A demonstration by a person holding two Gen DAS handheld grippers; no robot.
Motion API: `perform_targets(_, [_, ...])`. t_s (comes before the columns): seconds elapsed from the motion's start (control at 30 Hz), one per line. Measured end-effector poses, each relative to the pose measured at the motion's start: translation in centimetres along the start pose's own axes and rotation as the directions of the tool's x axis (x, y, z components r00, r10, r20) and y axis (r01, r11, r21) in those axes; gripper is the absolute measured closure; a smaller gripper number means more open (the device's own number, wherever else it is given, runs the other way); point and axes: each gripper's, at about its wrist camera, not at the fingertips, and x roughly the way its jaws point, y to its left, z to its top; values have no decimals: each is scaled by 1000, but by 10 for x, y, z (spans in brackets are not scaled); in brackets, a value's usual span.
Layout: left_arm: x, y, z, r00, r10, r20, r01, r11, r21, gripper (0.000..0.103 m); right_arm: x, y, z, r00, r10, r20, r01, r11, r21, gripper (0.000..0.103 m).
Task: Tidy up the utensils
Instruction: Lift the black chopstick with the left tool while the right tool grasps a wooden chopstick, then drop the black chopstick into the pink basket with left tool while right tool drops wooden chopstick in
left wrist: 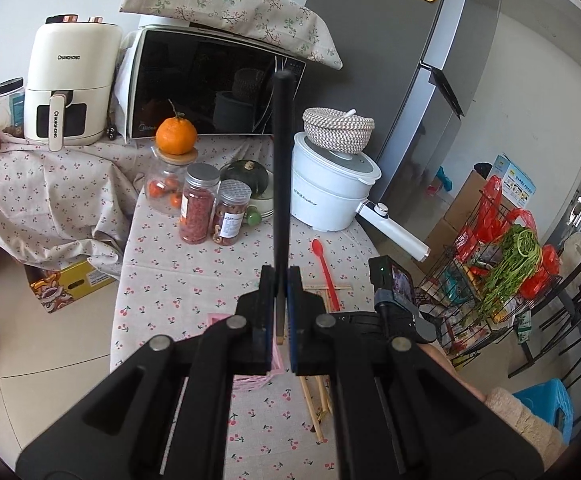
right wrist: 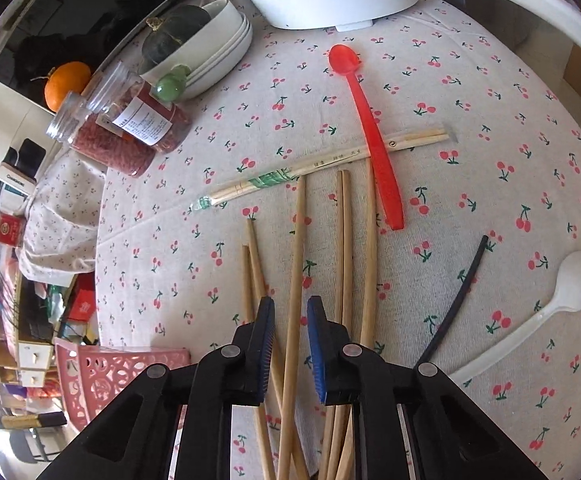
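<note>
Only on right cam: white spoon (right wrist: 546,308).

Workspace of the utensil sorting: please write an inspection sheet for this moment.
Surface: table under cherry-print cloth.
Job's things: wooden chopsticks loose; wrapped chopsticks under red spoon; white spoon; black chopstick; pink basket.
Clutter: jars, bowls, white cooker.
Grippers: left gripper shut on black stick; right gripper straddles one wooden chopstick, pads not touching.
Cables: nothing seen.
Surroundings: fridge, microwave, air fryer.
</note>
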Motion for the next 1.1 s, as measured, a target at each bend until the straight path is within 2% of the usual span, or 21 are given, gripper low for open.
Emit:
perform_targets(0.1, [1,8,-1,1000,13,-8,-13,1000,-17,97,16,5,4,996,-87,-19,87,996,-33,89])
perform_targets(0.23, [1,10,0,1000,31,3,-31,999,-12,97,19,9,6,991,-132,-5,131,988,-78,96])
perform_targets(0.33, [2,10,0,999,41,5,-41,999,-4,97,8,7,5,995,-96,22,98,992,-81,96])
perform_targets(0.43, [5,8,-1,999,49,0,-49,999,11,97,-24,8,0,996,-29,86,37,995,-90,96])
perform_targets(0.53, [9,6,-2,998,67,-10,-66,997,28,97,-60,11,-10,987,27,158,-7,992,-129,96])
perform_targets(0.67, [27,7,-5,991,117,-71,-113,991,68,97,-97,17,-29,972,88,219,-43,978,-203,96])
perform_targets(0.9, [59,33,-10,977,98,-190,-105,994,-26,97,-136,23,-48,938,132,319,-47,964,-262,96])
perform_targets(1.1, [84,51,-13,968,33,-250,-66,990,-126,97,-157,32,-55,914,193,356,-94,956,-277,96])
